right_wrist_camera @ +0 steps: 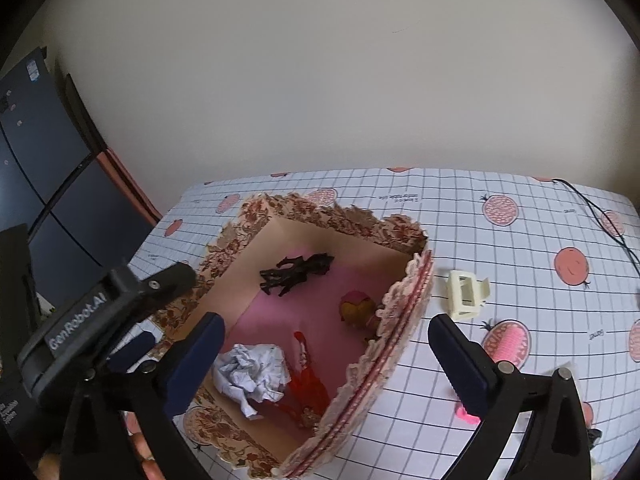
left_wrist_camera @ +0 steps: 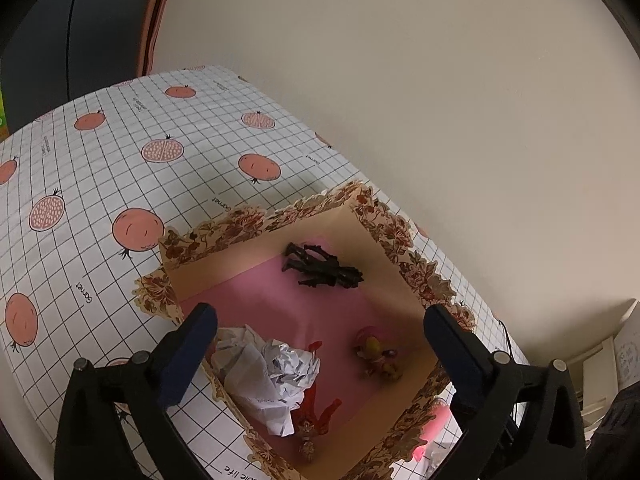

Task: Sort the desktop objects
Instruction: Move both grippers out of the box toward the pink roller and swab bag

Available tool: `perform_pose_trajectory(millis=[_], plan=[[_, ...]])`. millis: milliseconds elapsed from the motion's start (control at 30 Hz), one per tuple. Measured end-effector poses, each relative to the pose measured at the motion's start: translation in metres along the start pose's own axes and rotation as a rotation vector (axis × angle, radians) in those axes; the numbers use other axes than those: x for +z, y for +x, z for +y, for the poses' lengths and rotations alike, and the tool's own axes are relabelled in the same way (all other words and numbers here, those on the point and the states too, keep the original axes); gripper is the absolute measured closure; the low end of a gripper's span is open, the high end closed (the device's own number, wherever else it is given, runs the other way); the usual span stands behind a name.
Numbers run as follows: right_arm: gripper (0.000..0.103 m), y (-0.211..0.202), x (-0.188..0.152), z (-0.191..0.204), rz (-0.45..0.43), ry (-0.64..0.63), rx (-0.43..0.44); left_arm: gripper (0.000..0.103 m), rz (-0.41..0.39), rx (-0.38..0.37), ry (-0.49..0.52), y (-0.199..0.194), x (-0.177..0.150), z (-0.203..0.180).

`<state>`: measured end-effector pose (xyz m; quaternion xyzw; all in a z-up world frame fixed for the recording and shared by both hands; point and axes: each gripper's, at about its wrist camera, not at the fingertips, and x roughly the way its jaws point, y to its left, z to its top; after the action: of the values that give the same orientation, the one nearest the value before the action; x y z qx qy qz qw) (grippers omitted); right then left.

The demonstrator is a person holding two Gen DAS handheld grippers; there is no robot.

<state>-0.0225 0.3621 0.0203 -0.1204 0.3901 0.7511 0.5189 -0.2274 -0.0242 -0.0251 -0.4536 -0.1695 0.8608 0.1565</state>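
A floral-edged cardboard box [left_wrist_camera: 224, 236] [right_wrist_camera: 400, 320] with a pink floor stands on the table. Inside lie a black figure [left_wrist_camera: 324, 266] [right_wrist_camera: 296, 274], a crumpled white paper [left_wrist_camera: 276, 376] [right_wrist_camera: 252, 376], a red figure [left_wrist_camera: 316, 412] [right_wrist_camera: 306, 384] and a small doll with a pink and yellow head [left_wrist_camera: 376, 354] [right_wrist_camera: 356, 308]. My left gripper [left_wrist_camera: 320, 328] is open and empty above the box. My right gripper [right_wrist_camera: 326, 340] is open and empty over the box's right wall. A cream hair clip [right_wrist_camera: 466, 294] and a pink hair roller [right_wrist_camera: 510, 342] lie on the table right of the box.
The tablecloth [left_wrist_camera: 120, 168] [right_wrist_camera: 520, 240] is white, gridded, with pomegranate prints. A wall runs behind the table. A dark monitor [right_wrist_camera: 48, 184] stands at the left. A black cable [right_wrist_camera: 600, 216] lies at the far right. The left gripper's body [right_wrist_camera: 100, 312] shows at the left.
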Motion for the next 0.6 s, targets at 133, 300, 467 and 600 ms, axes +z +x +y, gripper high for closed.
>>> perform_pose_trajectory(millis=[133, 300, 467, 600], plan=[[0.000, -0.001, 0.001, -0.008, 0.000, 0.006, -0.018, 0.000, -0.023, -0.001, 0.012, -0.003, 0.000, -0.004], [0.000, -0.011, 0.005, -0.017, -0.017, -0.010, -0.036, 0.000, -0.014, -0.067, 0.042, -0.004, 0.000, -0.013], [0.000, -0.030, 0.009, -0.041, -0.038, -0.018, -0.084, 0.000, -0.067, -0.069, 0.141, -0.015, -0.006, -0.039], [0.000, -0.046, 0.010, -0.068, -0.043, 0.014, -0.108, 0.000, -0.095, -0.105, 0.202, -0.024, -0.012, -0.061]])
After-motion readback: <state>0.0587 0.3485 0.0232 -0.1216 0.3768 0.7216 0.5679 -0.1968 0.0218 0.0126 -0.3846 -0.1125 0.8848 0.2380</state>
